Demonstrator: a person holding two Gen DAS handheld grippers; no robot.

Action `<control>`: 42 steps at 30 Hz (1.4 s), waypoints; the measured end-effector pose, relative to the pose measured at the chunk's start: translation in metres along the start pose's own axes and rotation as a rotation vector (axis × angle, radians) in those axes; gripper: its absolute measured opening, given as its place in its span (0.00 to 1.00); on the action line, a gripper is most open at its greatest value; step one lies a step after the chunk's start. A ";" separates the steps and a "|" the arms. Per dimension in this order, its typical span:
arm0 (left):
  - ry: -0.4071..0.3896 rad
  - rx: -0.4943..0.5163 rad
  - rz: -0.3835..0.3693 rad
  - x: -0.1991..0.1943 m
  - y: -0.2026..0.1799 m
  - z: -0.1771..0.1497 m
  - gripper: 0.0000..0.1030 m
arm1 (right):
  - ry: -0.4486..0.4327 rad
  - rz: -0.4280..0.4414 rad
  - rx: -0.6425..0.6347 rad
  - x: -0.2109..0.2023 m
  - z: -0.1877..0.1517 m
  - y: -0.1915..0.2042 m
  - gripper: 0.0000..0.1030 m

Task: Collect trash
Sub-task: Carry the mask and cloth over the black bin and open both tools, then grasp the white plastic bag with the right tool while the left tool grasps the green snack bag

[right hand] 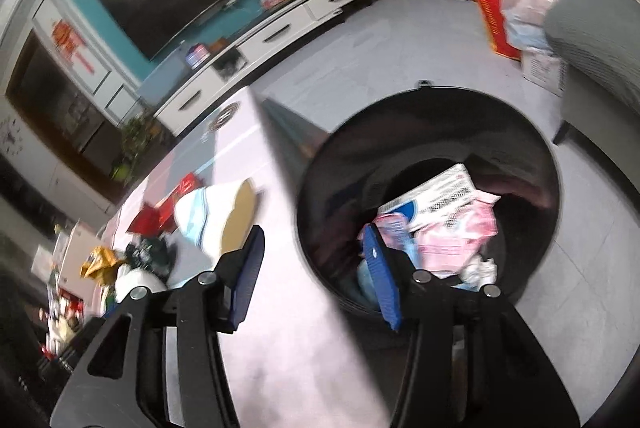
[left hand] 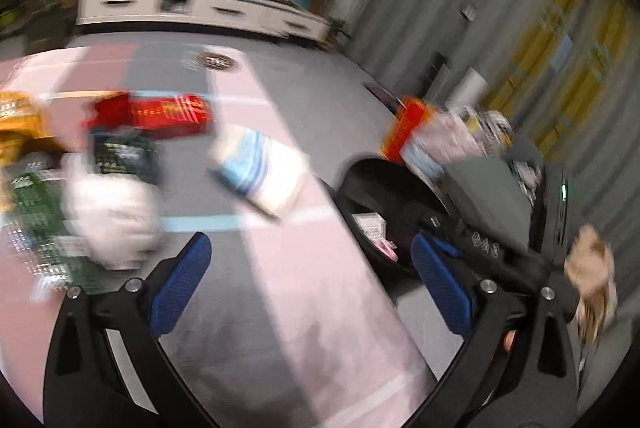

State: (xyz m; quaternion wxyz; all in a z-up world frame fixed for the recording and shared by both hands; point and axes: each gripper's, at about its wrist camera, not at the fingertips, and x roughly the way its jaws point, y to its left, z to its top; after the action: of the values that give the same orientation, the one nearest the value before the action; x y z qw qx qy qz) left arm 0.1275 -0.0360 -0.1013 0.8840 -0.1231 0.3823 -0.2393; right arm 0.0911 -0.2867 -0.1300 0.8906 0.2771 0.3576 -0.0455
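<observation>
Smooth pink-grey table (left hand: 280, 308) — round black bin (right hand: 536, 164) beside; both grippers (left hand: 310, 280) (right hand: 314, 268) spread, empty.

Black round bin (right hand: 520, 132): open-topped, on the floor beyond the right tongs (right hand: 316, 268), holding a white-and-blue carton (right hand: 436, 198), pink wrappers (right hand: 460, 240) and crumpled white paper (right hand: 480, 270). Blue-striped white packet (left hand: 260, 172): lying flat on the worktop, ahead of the left tongs (left hand: 312, 284). Red carton (left hand: 168, 116), dark-green packet (left hand: 124, 156), white wad (left hand: 112, 212), yellow wrapper (left hand: 18, 124): clustered, ahead-left of them.

Both grippers (left hand: 308, 292) (right hand: 316, 272), jaws apart, empty
</observation>
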 end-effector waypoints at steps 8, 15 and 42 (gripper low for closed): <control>-0.111 -0.179 0.049 -0.058 0.104 0.003 0.97 | 0.026 0.070 -0.144 0.014 -0.019 0.062 0.59; -0.165 -0.233 0.084 -0.087 0.163 -0.018 0.97 | 0.045 0.150 -0.264 0.027 -0.033 0.106 0.64; -0.103 0.019 0.098 -0.058 0.132 -0.004 0.75 | 0.274 0.331 -0.109 0.123 -0.056 0.170 0.51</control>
State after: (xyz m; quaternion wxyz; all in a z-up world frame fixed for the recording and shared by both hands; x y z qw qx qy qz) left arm 0.1336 0.1067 -0.1211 0.9142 -0.1081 0.3398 -0.1925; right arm 0.1947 -0.0999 -0.1661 0.8427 0.2870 0.4269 0.1590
